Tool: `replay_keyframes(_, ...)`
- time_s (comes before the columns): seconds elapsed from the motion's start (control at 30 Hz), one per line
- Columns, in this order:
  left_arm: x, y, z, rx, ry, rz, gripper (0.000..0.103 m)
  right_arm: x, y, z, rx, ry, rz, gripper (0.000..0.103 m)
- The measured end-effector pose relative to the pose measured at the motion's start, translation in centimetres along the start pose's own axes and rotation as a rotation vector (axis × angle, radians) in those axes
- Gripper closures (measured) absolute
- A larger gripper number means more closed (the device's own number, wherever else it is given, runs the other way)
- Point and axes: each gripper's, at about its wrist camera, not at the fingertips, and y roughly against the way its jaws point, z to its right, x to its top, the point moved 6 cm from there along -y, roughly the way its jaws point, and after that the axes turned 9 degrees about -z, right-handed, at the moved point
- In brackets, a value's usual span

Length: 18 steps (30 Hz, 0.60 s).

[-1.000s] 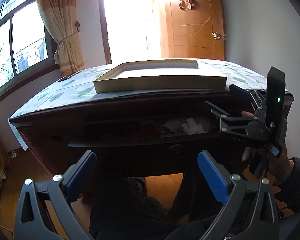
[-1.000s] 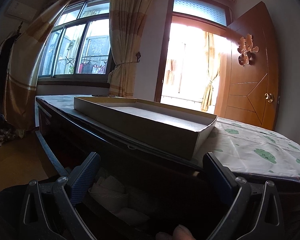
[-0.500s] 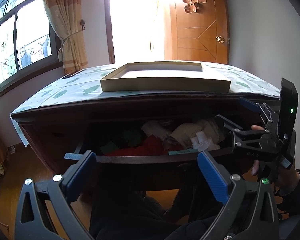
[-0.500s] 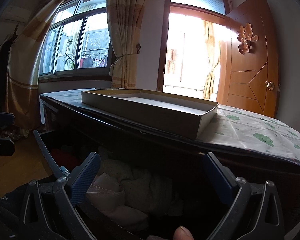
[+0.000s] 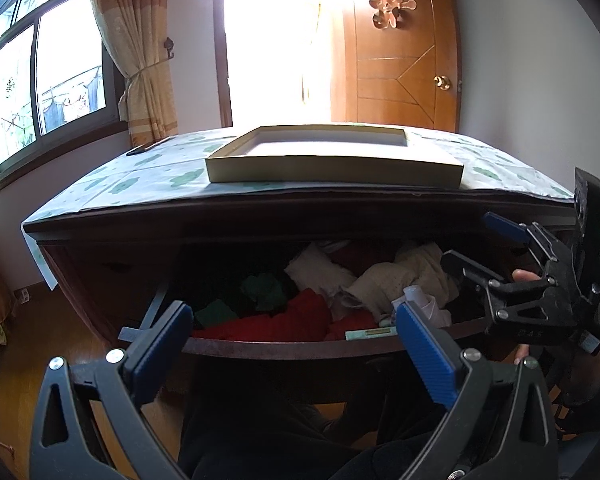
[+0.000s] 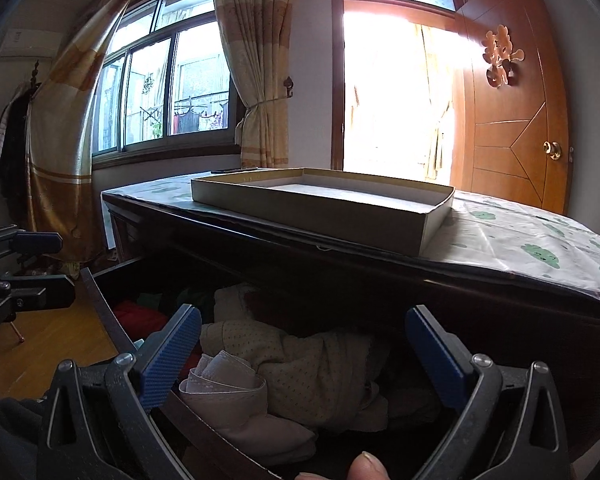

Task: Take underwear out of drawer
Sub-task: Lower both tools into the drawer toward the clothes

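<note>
The dark wooden drawer (image 5: 284, 349) stands pulled out under the table top, stuffed with clothes: red fabric (image 5: 296, 320), a green piece (image 5: 265, 290) and cream dotted underwear (image 5: 396, 276). In the right wrist view the cream dotted underwear (image 6: 300, 364) and a folded white piece (image 6: 224, 376) lie just ahead of the fingers. My left gripper (image 5: 296, 344) is open in front of the drawer's front edge, holding nothing. My right gripper (image 6: 300, 356) is open above the drawer's right end; it shows in the left wrist view as the right gripper (image 5: 496, 248).
A shallow cardboard tray (image 5: 332, 160) sits on the table's cloud-print cover (image 5: 140, 184). A wooden door (image 5: 400, 64) and a bright doorway lie behind, a curtained window (image 6: 168, 92) to the left. A person's dark-clothed legs (image 5: 284, 432) are under the drawer.
The drawer has slid out from nearly shut to wide open, baring the clothes inside. Both grippers drew back and rose a little, still open.
</note>
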Motion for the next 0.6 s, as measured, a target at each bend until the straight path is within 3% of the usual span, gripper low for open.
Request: replay_keyframes(0.6,-0.2,0.3,-1.0,-0.014,0.034,0.003,0.0,-1.0,1.8,-1.3,0.046,-0.031,-0.066,0.0)
